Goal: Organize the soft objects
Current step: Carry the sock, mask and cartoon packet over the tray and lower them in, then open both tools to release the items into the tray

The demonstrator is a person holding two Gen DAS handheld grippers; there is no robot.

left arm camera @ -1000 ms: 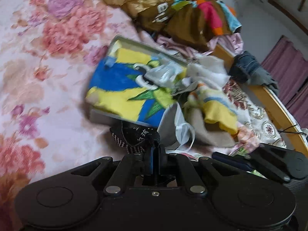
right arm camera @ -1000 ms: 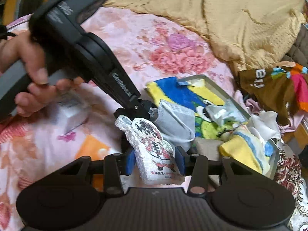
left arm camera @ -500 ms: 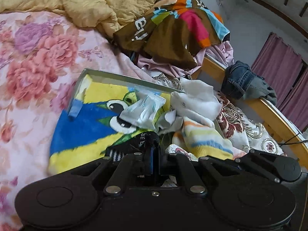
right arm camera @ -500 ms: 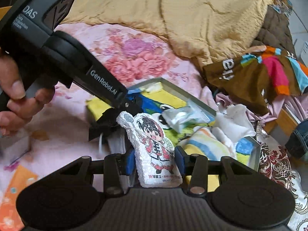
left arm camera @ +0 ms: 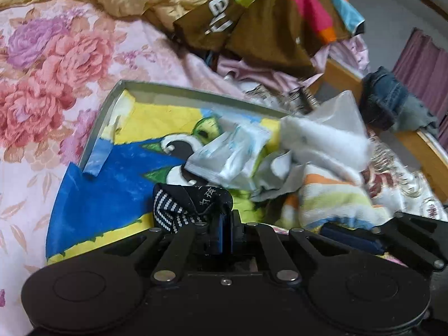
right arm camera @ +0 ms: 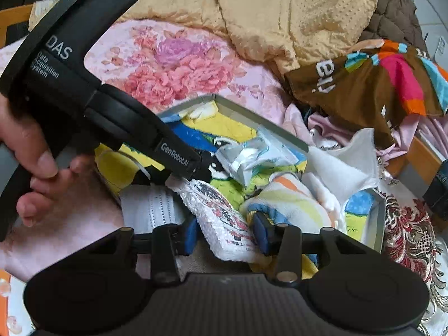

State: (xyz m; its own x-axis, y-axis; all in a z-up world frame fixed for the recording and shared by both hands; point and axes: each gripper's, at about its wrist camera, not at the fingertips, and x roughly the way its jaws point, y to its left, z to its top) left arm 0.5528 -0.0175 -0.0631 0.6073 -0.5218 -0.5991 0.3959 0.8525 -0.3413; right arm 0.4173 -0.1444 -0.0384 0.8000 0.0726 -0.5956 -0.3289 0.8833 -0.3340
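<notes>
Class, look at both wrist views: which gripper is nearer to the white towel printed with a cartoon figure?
Right. The right gripper is clamped on the cartoon towel. The left gripper sits just above the towel's far end, gripping a black patterned cloth.

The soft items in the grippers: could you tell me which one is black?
The black patterned cloth in the left gripper; the right gripper holds a white cartoon-print towel.

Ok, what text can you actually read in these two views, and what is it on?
"DAS" and "Data Acquisition System": body of the left tool.
"GenRobot.AI": arm of the same tool.
White letters, cut off by folds: brown cloth.
Chinese characters, not readable: black strap.
Red print, blurred: white towel.
</notes>
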